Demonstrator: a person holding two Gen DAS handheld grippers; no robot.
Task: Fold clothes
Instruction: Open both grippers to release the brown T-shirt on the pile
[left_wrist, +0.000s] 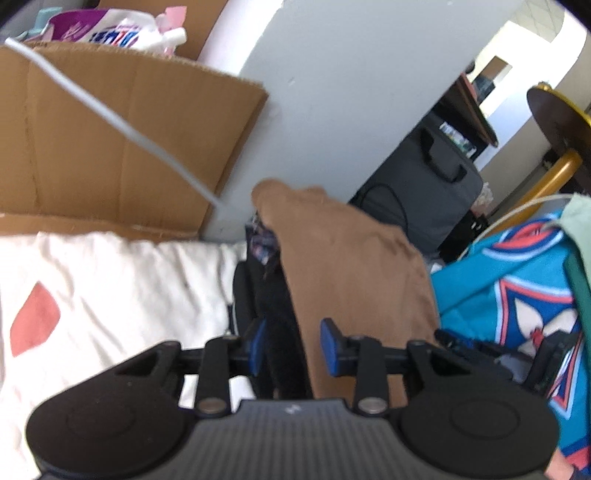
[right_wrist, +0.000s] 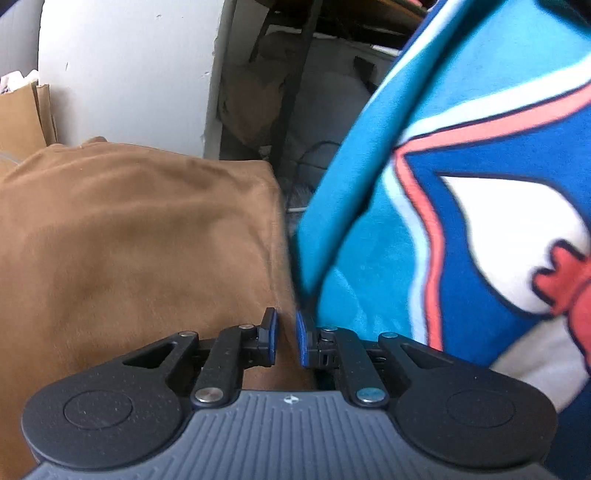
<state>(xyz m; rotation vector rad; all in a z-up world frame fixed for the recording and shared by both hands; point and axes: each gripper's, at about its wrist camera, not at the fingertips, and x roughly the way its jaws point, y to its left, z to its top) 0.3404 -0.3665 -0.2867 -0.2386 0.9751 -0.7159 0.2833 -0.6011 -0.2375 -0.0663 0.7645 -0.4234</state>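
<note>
A brown garment (left_wrist: 354, 258) lies folded in front of me, over a dark garment (left_wrist: 277, 332) that shows along its left side. My left gripper (left_wrist: 293, 345) is at the near edge of this pile. Its blue pads (left_wrist: 328, 347) stand apart, with the dark cloth and the brown edge in the gap, and I see no pinch. In the right wrist view the brown garment (right_wrist: 129, 240) fills the left half. My right gripper (right_wrist: 287, 338) sits at its right edge with its pads (right_wrist: 272, 334) close together and brown cloth filling the narrow gap.
A bright blue patterned cloth (right_wrist: 461, 166) hangs close on the right, also seen as the blue cloth (left_wrist: 498, 280). White bedding (left_wrist: 110, 295) lies to the left. Behind it stand a cardboard box (left_wrist: 110, 140) crossed by a white cable (left_wrist: 110, 114), a white wall (left_wrist: 332, 92) and a dark bag (left_wrist: 424, 192).
</note>
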